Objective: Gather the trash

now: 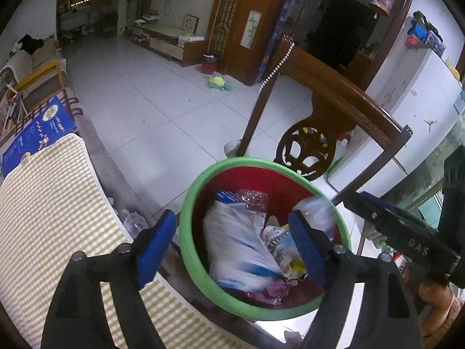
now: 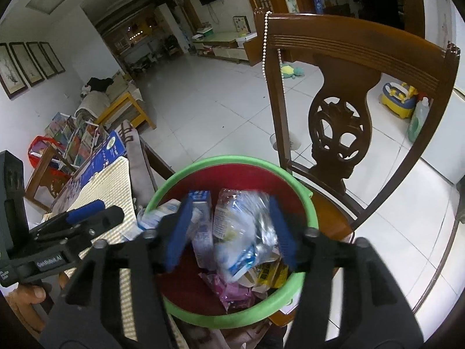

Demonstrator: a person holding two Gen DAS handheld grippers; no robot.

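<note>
Trash fills a round red plastic bin with a green rim (image 1: 186,232), and both grippers hang over it, pointed down into its mouth.

The left gripper (image 1: 232,244) has its 2 blue-padded fingers (image 1: 155,241) spread wide with nothing between them; the left pad sits outside the green rim, the right pad over the bin's contents. Directly below and between the fingers lies a crumpled white-and-blue plastic bag (image 1: 238,247), with a pink wrapper (image 1: 273,289) nearer the tool and a crushed clear plastic bottle (image 1: 252,199) at the far side. Left of this gripper runs a yellow-and-white checked cloth (image 1: 52,221) over the table.

The right gripper (image 2: 229,232) is likewise parted wide and holds nothing. Below its gap sit a crushed clear bottle with a label (image 2: 244,221) and a blue-and-white carton (image 2: 200,203) near the left finger; a yellow wrapper (image 2: 267,274) lies near the right finger. The bottle looks blurred, so its exact pose is unclear.

In the right wrist view the other tool's black body shows at the left, with part of the person's hand (image 2: 32,293) under it. Beyond both tools stands a carved dark wooden chair (image 2: 340,133), the bin resting on its seat.
</note>
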